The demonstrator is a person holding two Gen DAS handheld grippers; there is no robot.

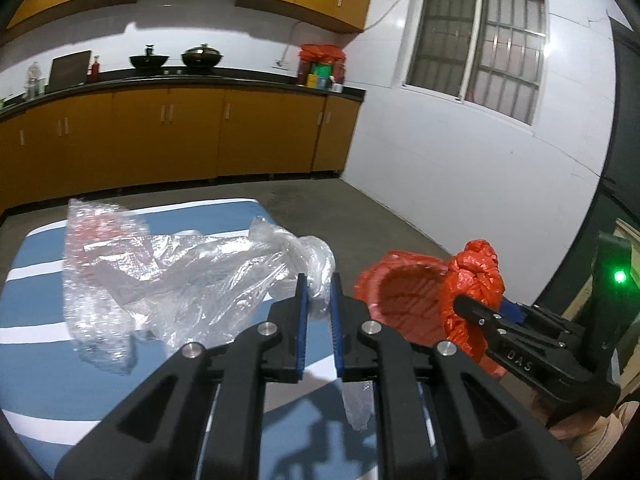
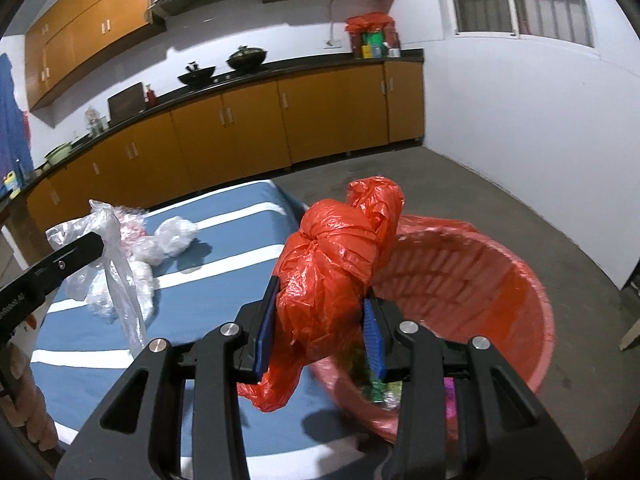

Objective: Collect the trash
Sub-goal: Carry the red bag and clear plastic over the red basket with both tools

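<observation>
My left gripper [image 1: 319, 294] is shut on a clear plastic bag [image 1: 224, 276] and holds it above the blue striped table [image 1: 36, 304]; crumpled bubble wrap [image 1: 96, 248] hangs with it. In the right wrist view the clear bag [image 2: 116, 276] dangles from the left gripper's finger [image 2: 60, 260]. My right gripper [image 2: 320, 300] is shut on a knotted red plastic bag [image 2: 336, 260], held over the rim of the red bin [image 2: 500, 280]. The red bag [image 1: 476, 280] and the bin [image 1: 400, 292] also show in the left wrist view.
More crumpled clear plastic [image 2: 172, 236] lies on the table. The bin holds colourful wrappers [image 2: 376, 388] at its bottom. Orange kitchen cabinets [image 1: 180, 136] with woks on the counter stand behind, across a concrete floor [image 2: 460, 184]. A white wall [image 1: 460, 184] is at the right.
</observation>
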